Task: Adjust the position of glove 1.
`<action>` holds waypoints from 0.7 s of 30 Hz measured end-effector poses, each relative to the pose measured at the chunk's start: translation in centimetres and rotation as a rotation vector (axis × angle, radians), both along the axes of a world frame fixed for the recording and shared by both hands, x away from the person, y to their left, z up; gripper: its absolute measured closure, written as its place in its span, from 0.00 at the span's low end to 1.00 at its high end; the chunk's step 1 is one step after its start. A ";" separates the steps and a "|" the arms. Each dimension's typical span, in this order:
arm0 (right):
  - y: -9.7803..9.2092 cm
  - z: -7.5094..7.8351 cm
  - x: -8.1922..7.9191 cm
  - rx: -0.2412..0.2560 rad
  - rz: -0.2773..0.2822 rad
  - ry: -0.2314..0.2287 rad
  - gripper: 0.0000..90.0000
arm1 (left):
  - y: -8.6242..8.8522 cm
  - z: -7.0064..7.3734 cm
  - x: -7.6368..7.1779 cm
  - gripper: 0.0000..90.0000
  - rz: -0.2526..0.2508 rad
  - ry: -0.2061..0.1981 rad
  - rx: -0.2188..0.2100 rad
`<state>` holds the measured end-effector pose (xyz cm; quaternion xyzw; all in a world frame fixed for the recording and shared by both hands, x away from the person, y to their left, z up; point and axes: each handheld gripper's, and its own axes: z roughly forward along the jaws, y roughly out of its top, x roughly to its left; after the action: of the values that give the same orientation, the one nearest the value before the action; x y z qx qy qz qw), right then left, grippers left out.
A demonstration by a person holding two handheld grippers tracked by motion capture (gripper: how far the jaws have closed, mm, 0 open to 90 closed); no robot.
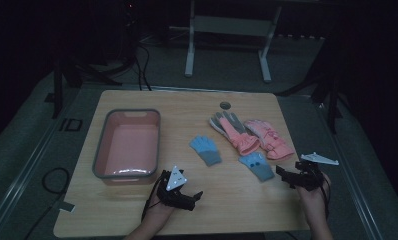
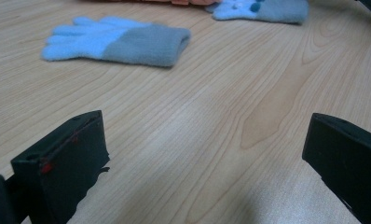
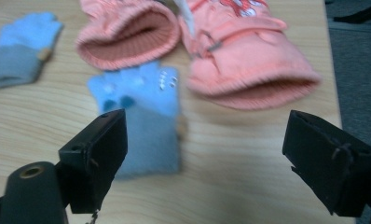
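Nearest to me, at the near edge of the tabletop, both hands rest with their tools low over the wood. I have the left tool spread wide and holding nothing, its two black jaws standing well apart in the left gripper view with bare wood between them. I have the right tool spread just as wide, also holding nothing, and it sits just beside the small blue glove with dots, whose grey cuff lies closest to its left jaw in the right gripper view. That glove is the one I judge to be in hand: knitted, light and limp, so it should fold and sag when lifted. I would pinch it across the thicker grey cuff, pressing down to the wood so the jaws catch fabric and do not slide over it. Its mate, the plain blue glove, lies a little farther off toward the middle, flat, fingers pointing away. Beyond both lie the two padded pink gloves, touching side by side, bulkier and stiffer. At the left stands the pink tub with a grey rim, with nothing in it.
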<state>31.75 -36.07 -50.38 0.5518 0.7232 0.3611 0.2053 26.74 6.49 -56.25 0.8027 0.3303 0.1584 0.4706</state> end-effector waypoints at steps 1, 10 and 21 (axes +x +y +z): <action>0.2 0.2 0.1 0.001 0.007 -0.007 0.15 | 0.0 0.0 0.0 0.00 0.001 0.002 -0.001; 2.9 1.5 1.6 -0.039 0.065 -0.038 0.14 | 0.0 0.0 0.0 0.00 -0.001 0.002 0.001; 5.9 2.5 3.5 -0.033 0.151 -0.050 0.15 | 0.0 0.0 0.0 0.00 -0.003 0.002 0.001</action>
<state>35.27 -30.13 -47.90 0.4832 0.7630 0.3775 0.2045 26.72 6.44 -56.26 0.8034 0.3297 0.1571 0.4702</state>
